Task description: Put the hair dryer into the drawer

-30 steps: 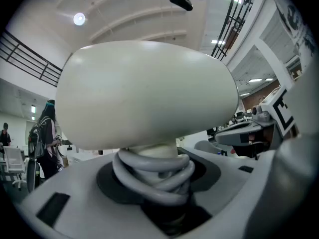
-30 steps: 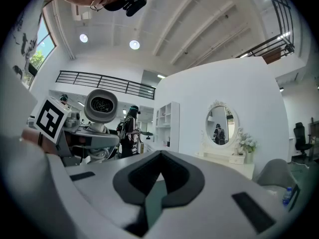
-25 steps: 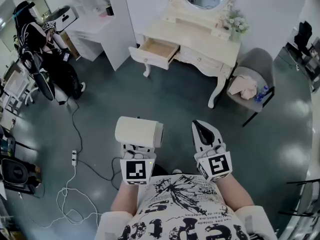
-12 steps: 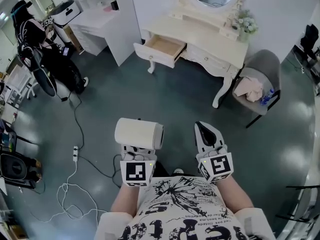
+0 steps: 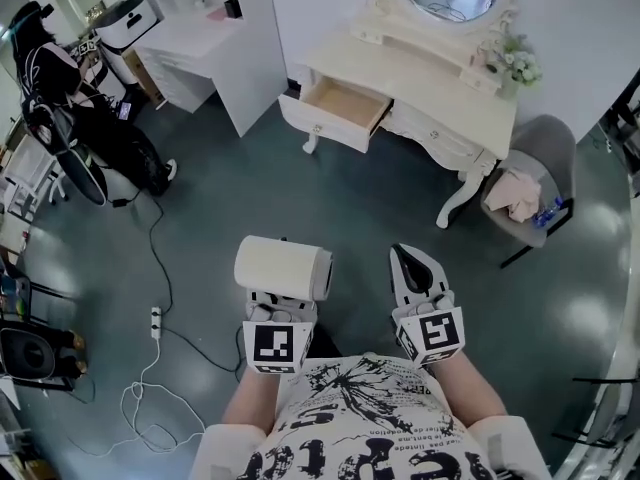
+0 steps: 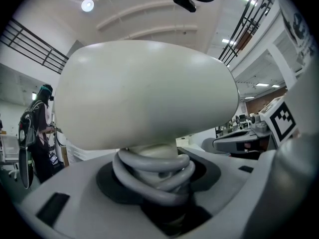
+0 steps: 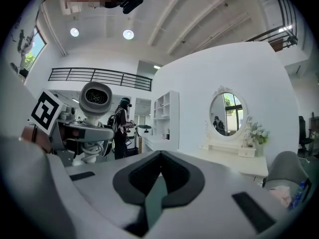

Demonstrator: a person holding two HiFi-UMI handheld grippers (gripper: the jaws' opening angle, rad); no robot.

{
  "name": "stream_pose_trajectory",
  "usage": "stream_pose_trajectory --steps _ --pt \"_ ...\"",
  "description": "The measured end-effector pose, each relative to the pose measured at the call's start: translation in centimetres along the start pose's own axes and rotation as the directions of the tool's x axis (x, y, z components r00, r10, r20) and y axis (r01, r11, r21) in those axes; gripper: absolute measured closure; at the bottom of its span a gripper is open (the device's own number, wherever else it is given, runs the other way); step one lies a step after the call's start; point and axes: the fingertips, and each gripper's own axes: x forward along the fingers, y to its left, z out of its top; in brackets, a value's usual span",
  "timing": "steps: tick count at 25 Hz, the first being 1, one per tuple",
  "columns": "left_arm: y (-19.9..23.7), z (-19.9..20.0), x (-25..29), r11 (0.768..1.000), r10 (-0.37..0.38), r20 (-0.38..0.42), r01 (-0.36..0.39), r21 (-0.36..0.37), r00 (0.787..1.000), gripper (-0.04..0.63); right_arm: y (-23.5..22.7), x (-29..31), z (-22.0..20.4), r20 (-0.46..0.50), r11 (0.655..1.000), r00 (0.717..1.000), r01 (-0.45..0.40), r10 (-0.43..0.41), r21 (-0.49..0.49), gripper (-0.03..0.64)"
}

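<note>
The hair dryer (image 5: 282, 266) is cream-white with a thick round barrel, and it fills the left gripper view (image 6: 144, 93). My left gripper (image 5: 280, 292) is shut on its handle, with the grey cord coiled round that handle between the jaws (image 6: 157, 176). The dryer also shows at the left of the right gripper view (image 7: 94, 99). My right gripper (image 5: 411, 259) is level beside it, shut with nothing in it (image 7: 158, 179). The open drawer (image 5: 345, 104) juts from the left end of the cream dressing table (image 5: 440, 76), far ahead across the floor.
A grey chair (image 5: 552, 148) with cloth and a blue bottle stands right of the table. A white desk (image 5: 205, 43) is at the back left. A person in black (image 5: 50, 78) stands at far left. A power strip and cable (image 5: 155, 320) lie on the floor.
The dressing table and open drawer have shifted rightward and slightly nearer as the person walks toward them. Both grippers keep their pose, the left still holding the dryer.
</note>
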Motion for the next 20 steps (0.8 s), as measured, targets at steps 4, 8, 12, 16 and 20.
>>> stream_pose_trajectory --steps 4,8,12,16,20 --pt "5.8 -0.1 3.3 0.999 -0.023 -0.001 0.023 0.024 1.0 0.364 0.4 6.0 1.0 0.001 0.999 0.999 0.05 -0.05 0.014 0.601" --pt "11.2 -0.4 6.5 0.997 -0.074 -0.015 0.075 0.033 0.997 0.364 0.6 11.6 2.2 0.0 0.992 0.992 0.127 -0.127 0.021 0.601" --pt "15.7 -1.3 9.6 0.991 -0.125 -0.05 0.127 0.036 0.991 0.364 0.8 16.0 3.1 -0.002 0.981 0.982 0.189 -0.189 0.046 0.601" --pt "18.1 -1.8 12.6 0.986 -0.165 -0.061 0.167 0.021 0.984 0.364 0.4 19.0 3.5 -0.017 0.971 0.973 0.232 -0.232 0.049 0.601" --pt "19.3 -2.6 15.8 0.98 -0.197 -0.075 0.197 -0.005 0.978 0.364 -1.0 21.5 3.2 -0.037 0.965 0.965 0.26 -0.258 0.04 0.601"
